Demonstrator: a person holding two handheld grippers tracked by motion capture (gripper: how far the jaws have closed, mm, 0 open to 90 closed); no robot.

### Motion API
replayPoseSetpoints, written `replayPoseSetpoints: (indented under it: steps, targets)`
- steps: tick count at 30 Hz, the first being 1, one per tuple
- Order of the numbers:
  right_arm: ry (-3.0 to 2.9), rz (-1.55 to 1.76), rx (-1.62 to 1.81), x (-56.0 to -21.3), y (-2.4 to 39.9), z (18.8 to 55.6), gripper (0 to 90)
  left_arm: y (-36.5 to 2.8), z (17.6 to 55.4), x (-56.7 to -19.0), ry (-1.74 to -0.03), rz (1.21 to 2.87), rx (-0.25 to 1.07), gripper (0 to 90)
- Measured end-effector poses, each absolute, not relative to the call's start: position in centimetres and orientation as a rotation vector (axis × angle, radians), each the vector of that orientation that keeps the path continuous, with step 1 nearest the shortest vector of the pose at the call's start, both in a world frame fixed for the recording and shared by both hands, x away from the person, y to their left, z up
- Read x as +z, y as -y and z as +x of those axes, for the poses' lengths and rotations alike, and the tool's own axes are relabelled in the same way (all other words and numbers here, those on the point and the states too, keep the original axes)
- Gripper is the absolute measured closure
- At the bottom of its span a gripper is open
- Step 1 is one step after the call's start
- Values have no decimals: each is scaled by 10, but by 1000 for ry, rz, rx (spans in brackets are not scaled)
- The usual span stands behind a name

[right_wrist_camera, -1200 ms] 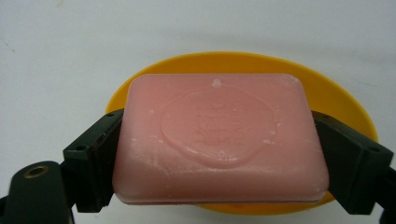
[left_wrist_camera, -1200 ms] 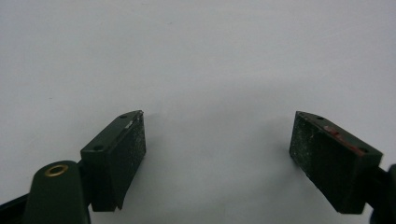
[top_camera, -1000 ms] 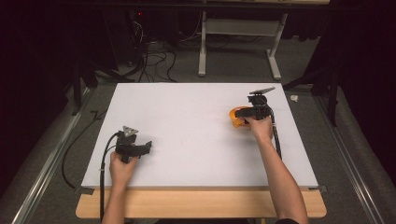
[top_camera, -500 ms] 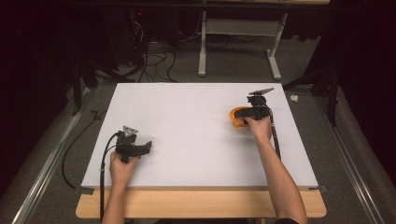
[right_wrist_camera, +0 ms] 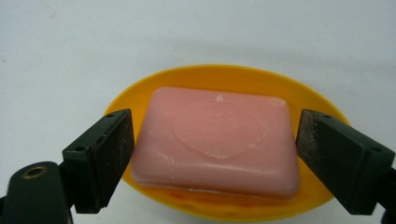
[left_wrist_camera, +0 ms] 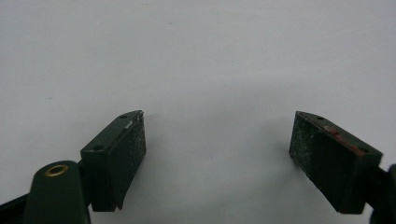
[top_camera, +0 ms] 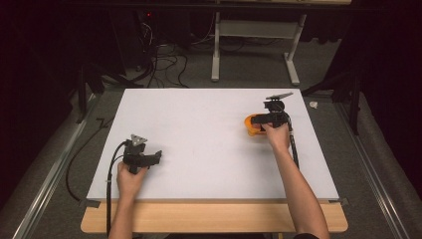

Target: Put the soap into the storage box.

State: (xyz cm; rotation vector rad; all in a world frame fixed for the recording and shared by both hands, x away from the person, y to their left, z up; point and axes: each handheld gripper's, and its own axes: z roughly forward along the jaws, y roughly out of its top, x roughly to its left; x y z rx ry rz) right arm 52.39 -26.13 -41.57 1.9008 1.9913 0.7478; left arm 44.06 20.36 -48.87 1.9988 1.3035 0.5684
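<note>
White table [top_camera: 199, 124] bare around me. Pink soap [right_wrist_camera: 217, 137] in orange dish [right_wrist_camera: 224, 74], far right. My right gripper [right_wrist_camera: 215, 154] straddles it, jaws apart; squeeze gently, centred. Left gripper [left_wrist_camera: 217, 158] agape, idle.

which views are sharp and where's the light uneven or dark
High view: white table top bright, surrounding floor and background nearly black. Right gripper view: pink soap in its orange dish fairly sharp with a soft sheen. Left gripper view: jaws cast soft shadows on the bare surface, which dims toward the corners.
</note>
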Motion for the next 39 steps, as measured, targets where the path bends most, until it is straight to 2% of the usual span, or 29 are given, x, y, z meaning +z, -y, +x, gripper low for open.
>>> replayPoseSetpoints:
  steps: [24,39]
  targets:
    - [-1977,1795,816,-387,265,498,136,-203,440,-489,-1303,1999,572,190]
    - [-1967,1764,864,-380,276,478,140,-203,440,-489,-1303,1999,572,190]
